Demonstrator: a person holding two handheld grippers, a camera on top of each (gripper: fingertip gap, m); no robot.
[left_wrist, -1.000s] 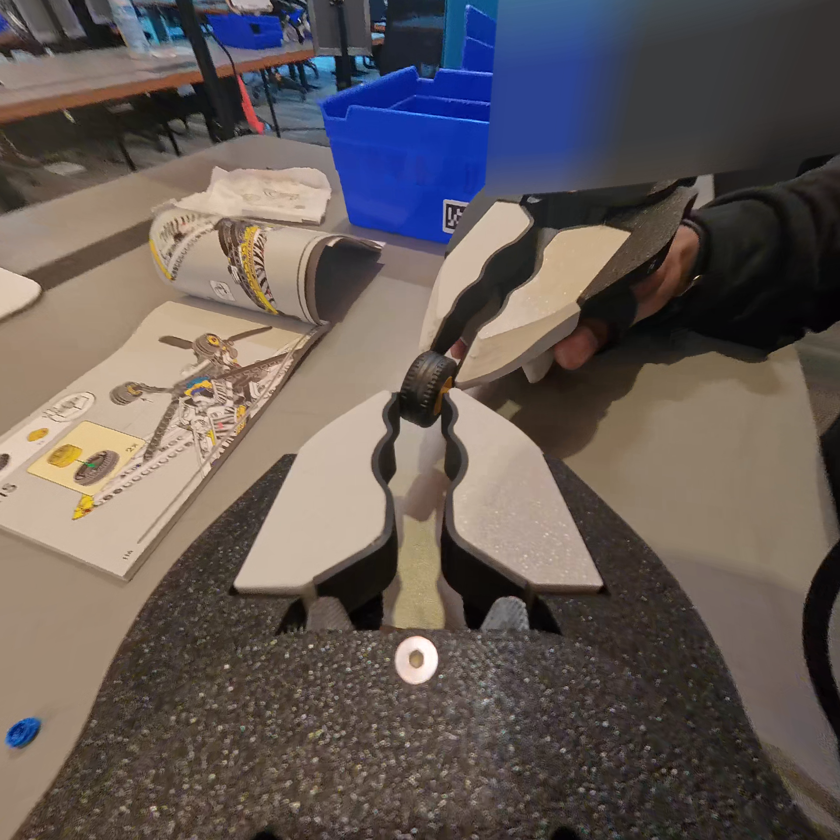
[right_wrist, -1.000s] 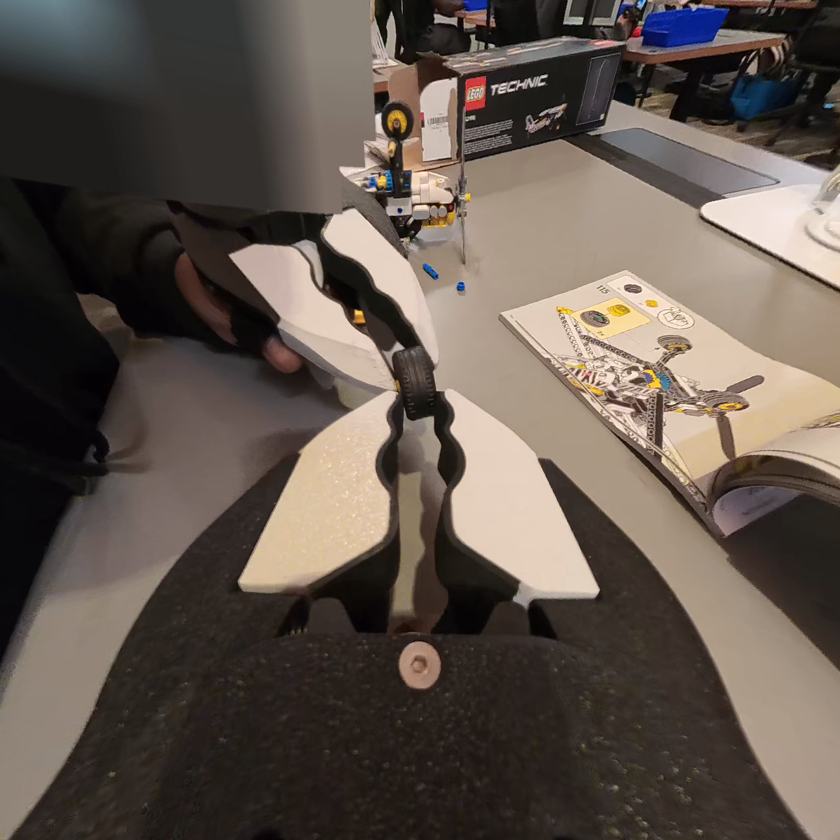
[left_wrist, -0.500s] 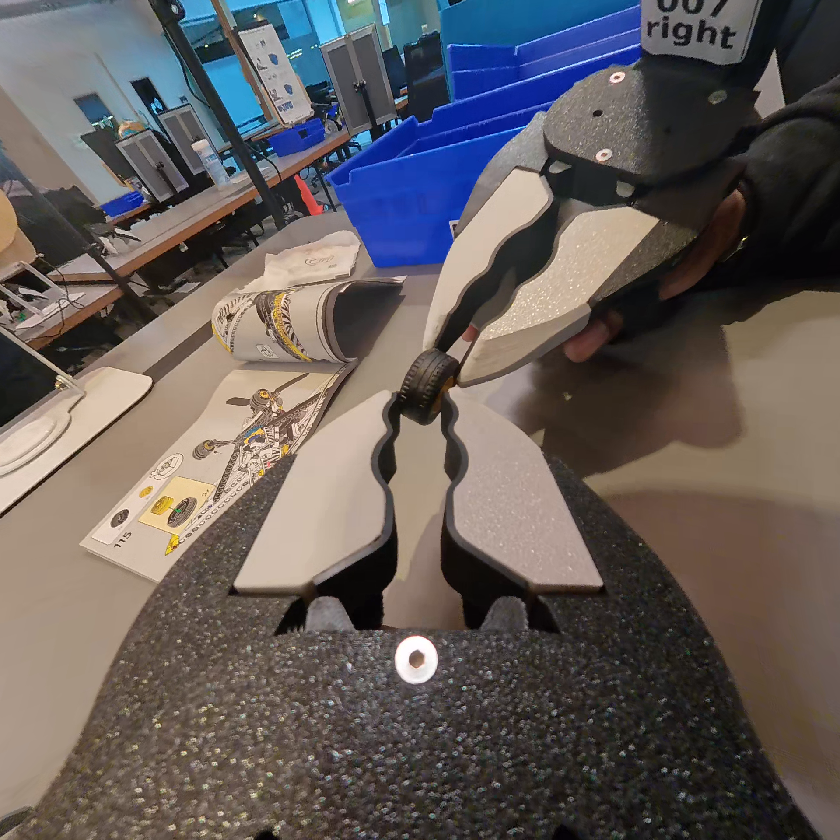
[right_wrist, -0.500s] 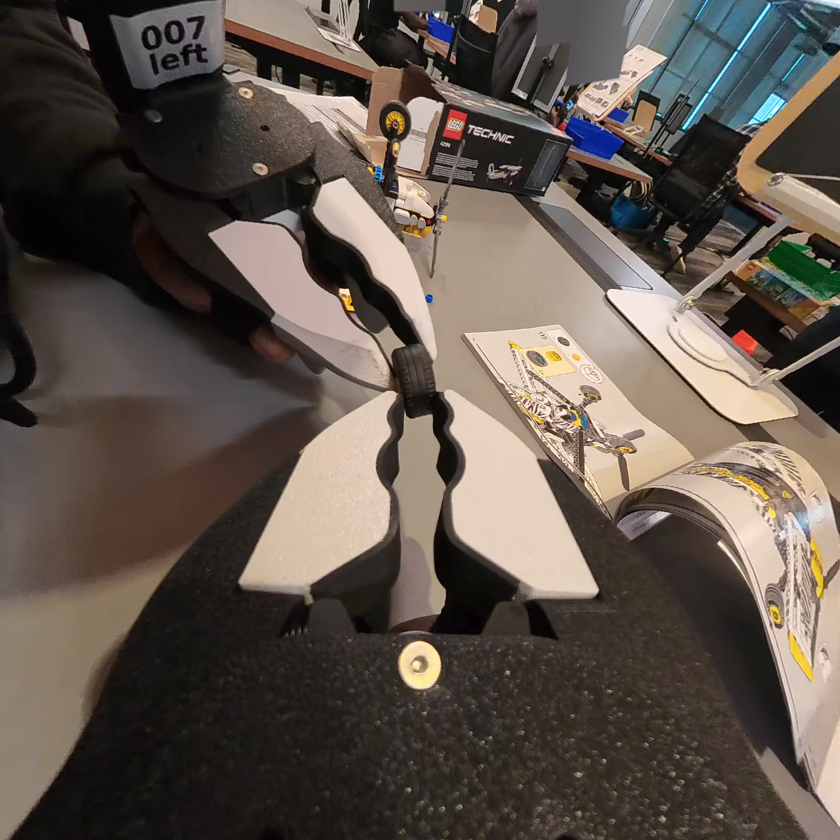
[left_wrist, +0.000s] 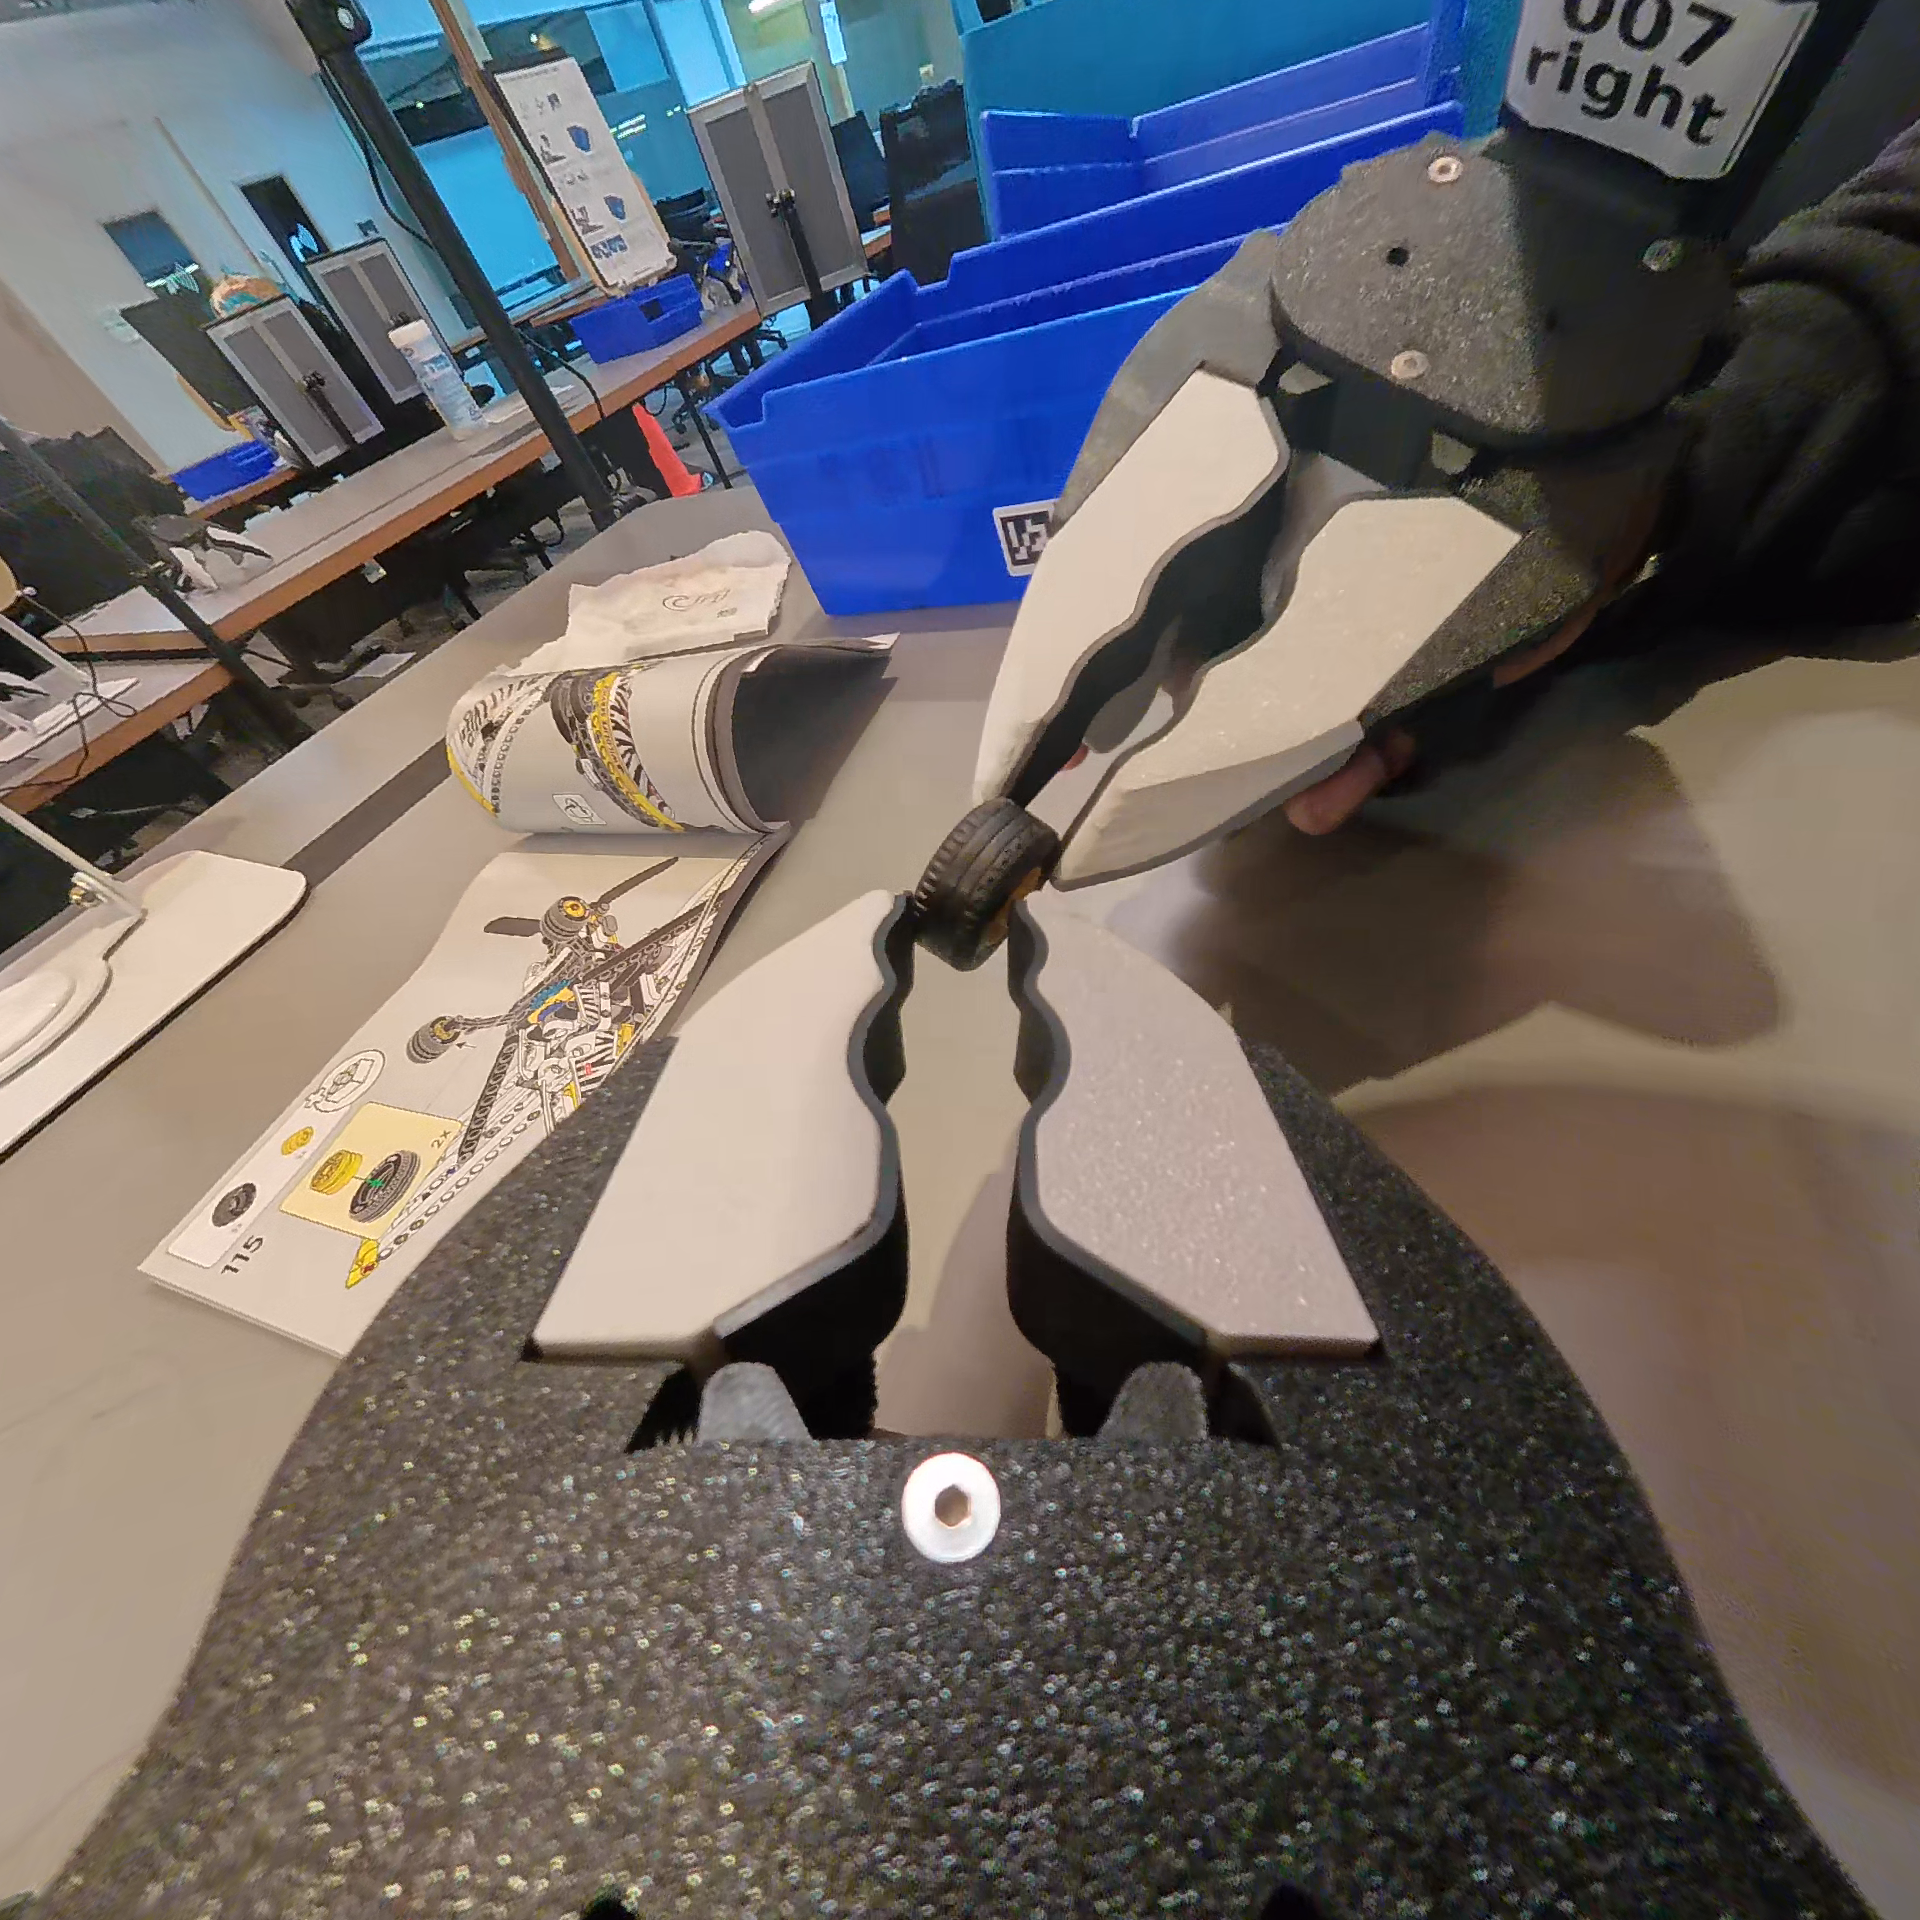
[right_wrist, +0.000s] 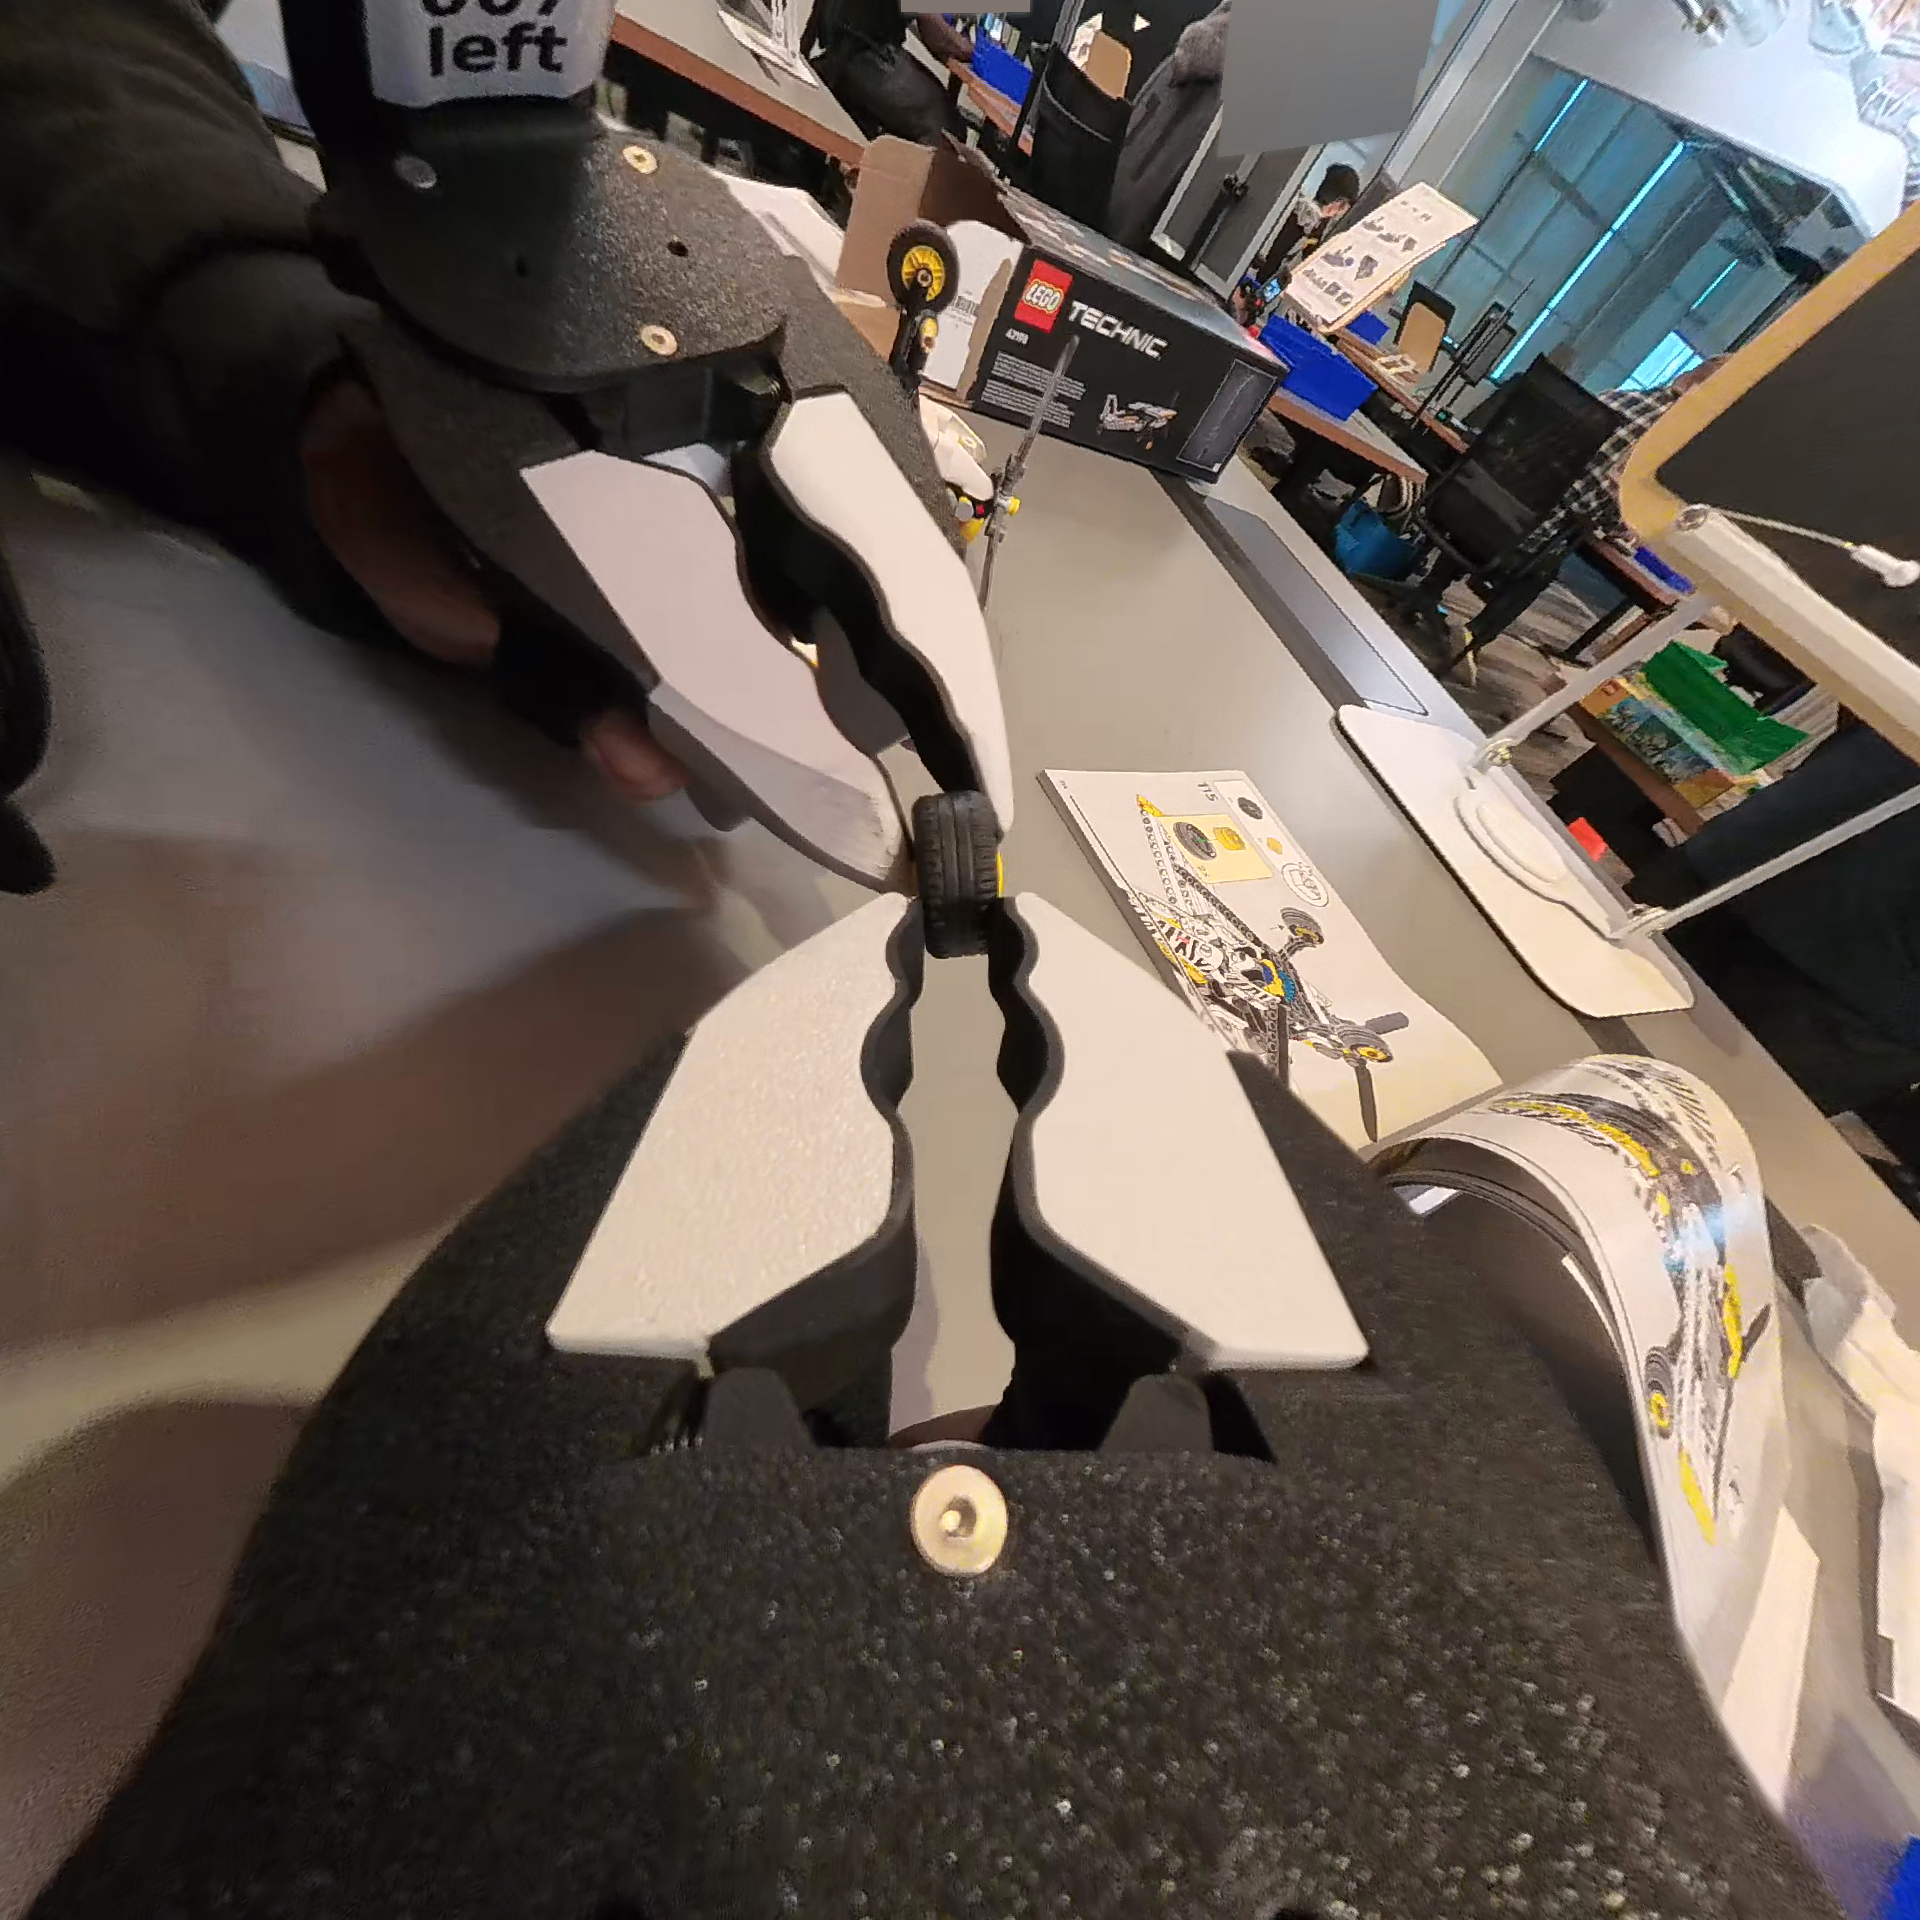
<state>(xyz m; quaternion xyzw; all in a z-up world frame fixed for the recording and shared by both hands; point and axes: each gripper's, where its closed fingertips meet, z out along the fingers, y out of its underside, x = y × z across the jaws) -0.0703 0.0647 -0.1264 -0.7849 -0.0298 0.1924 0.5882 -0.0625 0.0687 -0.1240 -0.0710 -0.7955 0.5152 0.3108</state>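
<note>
Small black toy wheel (left_wrist: 982, 881) with yellow hub, held in the air above the grey worktop (left_wrist: 1558, 1195), pinched from both sides. Left tongs (left_wrist: 961, 920) nip it across its flat faces at the very fingertips; right tongs (right_wrist: 961, 914) clamp across the tread width, pads on both sidewalls. Judgement: light, rubbery tyre is grippy and gives a bit, the hub is hard plastic; best held by the tread or flat across the faces. Open instruction booklet (left_wrist: 540, 1039) lies left of it, blue bin (left_wrist: 904, 468) behind, product box (right_wrist: 1122, 364) and partly built model (right_wrist: 920, 301) farther back.
</note>
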